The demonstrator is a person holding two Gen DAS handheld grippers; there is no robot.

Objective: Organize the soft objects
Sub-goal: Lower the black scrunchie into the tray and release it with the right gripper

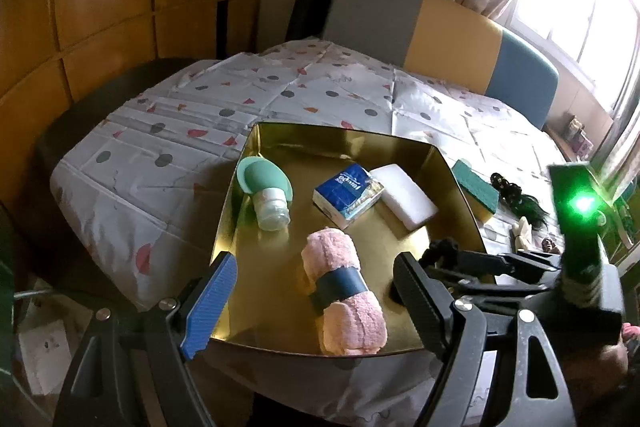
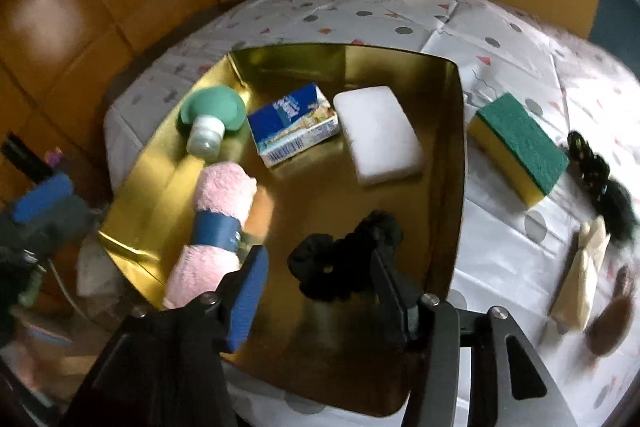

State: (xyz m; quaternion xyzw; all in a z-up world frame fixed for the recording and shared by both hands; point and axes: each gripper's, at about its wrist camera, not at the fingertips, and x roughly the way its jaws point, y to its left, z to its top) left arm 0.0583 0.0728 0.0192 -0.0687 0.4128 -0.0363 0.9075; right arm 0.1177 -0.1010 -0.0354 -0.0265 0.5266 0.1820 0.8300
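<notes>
A table [image 1: 320, 95] covered by a spotted cloth [image 2: 512, 259] is seen in both views. On it a gold tray [image 1: 452, 167] is set, and inside it a rolled pink towel [image 1: 344, 291] with a dark band is laid at the near left. A white sponge [image 2: 380, 135] is placed at the far right of the tray, with a blue tissue pack [image 2: 292, 123] just beside it and a green bottle [image 2: 212, 119] lying on its side at the far left. A black scrunchie [image 2: 344, 251] is seen on the tray floor near the front.

Outside the tray, to its right, a yellow-green sponge [image 2: 520, 151] is set on the cloth, with a dark hairpiece [image 2: 604, 187] and a cream bundle [image 2: 584, 275] beyond it.

The left gripper [image 1: 316, 303] is held spread wide above the towel, nothing being gripped. The right gripper [image 2: 320, 283] is likewise spread around the scrunchie; whether its fingers touch it cannot be told.
</notes>
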